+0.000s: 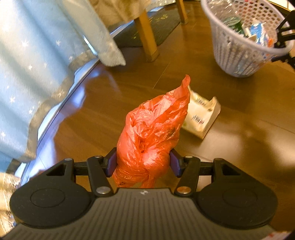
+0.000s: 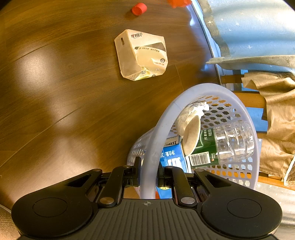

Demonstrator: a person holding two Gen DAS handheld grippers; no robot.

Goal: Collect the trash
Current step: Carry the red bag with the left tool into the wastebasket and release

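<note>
My left gripper (image 1: pixel 142 164) is shut on a crumpled orange plastic bag (image 1: pixel 153 129), held off the wooden floor. Beyond it lies a cream tissue packet (image 1: pixel 204 114), seen too in the right wrist view as the tissue packet (image 2: pixel 141 55). The white perforated basket (image 1: pixel 237 53) stands at the upper right and is tilted. My right gripper (image 2: pixel 149 175) is shut on the basket's rim (image 2: pixel 153 147). Inside the basket lie a clear plastic bottle (image 2: pixel 228 144), a blue carton (image 2: pixel 173 157) and crumpled white paper (image 2: pixel 189 114). A red bottle cap (image 2: pixel 139 8) lies on the floor farther off.
A pale blue starred curtain (image 1: pixel 36 73) hangs to the floor on the left. Wooden table legs (image 1: pixel 147 38) with a beige cloth and a dark mat stand behind. The same curtain (image 2: pixel 248 27) and beige cloth (image 2: pixel 280 120) border the basket on the right.
</note>
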